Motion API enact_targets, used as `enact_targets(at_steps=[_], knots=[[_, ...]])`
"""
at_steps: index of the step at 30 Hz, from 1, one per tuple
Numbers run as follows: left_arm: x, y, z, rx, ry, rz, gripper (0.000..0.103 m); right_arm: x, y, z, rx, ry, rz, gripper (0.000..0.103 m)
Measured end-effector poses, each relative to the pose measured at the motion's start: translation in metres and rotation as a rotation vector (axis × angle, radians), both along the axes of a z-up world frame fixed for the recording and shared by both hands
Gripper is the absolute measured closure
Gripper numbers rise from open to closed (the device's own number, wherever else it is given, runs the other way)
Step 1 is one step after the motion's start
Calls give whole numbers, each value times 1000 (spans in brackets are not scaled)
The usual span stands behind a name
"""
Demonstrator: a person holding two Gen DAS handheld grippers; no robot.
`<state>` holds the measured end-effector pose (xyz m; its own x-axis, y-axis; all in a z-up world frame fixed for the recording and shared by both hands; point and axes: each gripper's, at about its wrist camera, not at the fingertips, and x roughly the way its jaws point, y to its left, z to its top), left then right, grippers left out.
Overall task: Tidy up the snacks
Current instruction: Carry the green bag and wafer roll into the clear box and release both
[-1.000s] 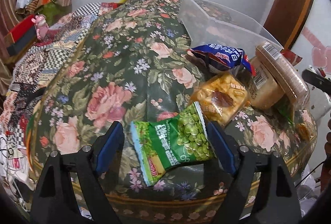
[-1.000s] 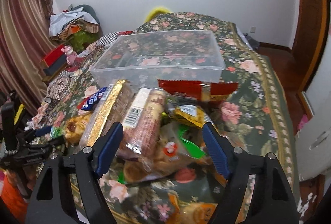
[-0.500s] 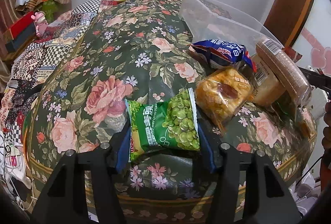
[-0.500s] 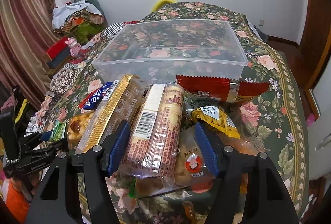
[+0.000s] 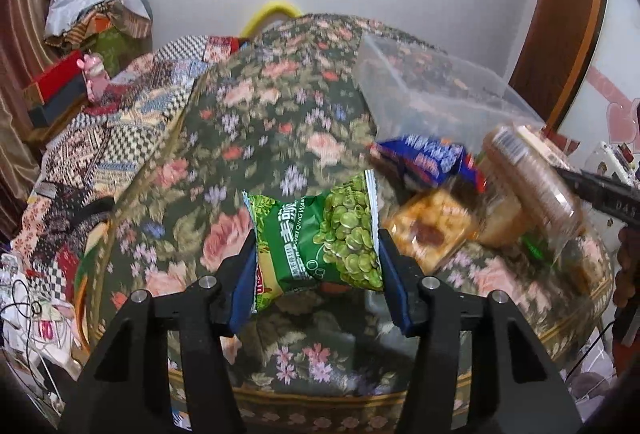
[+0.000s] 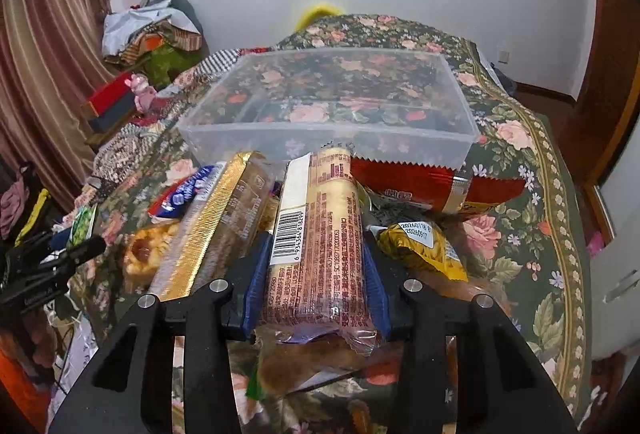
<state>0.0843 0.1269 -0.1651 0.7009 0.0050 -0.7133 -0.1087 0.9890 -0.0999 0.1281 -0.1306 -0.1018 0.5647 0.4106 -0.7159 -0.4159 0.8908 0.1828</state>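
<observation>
My left gripper [image 5: 316, 274] is closing on a green bag of peas [image 5: 320, 240]; both blue pads press its ends and the bag bulges, lifted a little off the floral cloth [image 5: 256, 121]. My right gripper [image 6: 316, 286] is closing on a long roll of biscuits with a barcode [image 6: 320, 234], its pads against both sides. The roll lies on a heap of snacks. Behind the heap stands a clear plastic box [image 6: 328, 141], holding nothing, also visible as the clear box [image 5: 432, 93] in the left wrist view.
Around the roll lie a gold-edged pack [image 6: 208, 226], a red bag [image 6: 440, 181], a yellow pack [image 6: 420, 250], a blue bag [image 5: 428, 157] and an orange biscuit pack [image 5: 432, 230]. The table edge [image 5: 320, 390] runs close below. Clutter and a curtain [image 6: 48, 73] fill the left.
Both pairs of jaws have closed in, the left onto the pea bag and the right onto the biscuit roll. The left gripper has risen and the pea bag has come up with it.
</observation>
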Motion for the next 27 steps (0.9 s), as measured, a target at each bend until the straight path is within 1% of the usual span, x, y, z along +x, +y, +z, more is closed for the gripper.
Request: enact_targets(at_steps=[10, 14, 18, 23, 27], knots=[[27, -22, 51, 9, -100, -47, 48, -8, -9, 37, 85, -79, 14, 63], [41, -36, 71, 17, -145, -76, 48, -2, -19, 50, 125, -107, 7, 63], [60, -50, 88, 16, -176, -108, 48, 7, -23, 60, 126, -146, -12, 63], [86, -62, 97, 10, -181, -128, 48, 25, -30, 61, 129, -158, -28, 63], [106, -69, 95, 4, -166, -139, 48, 41, -35, 61, 125, -163, -38, 63]])
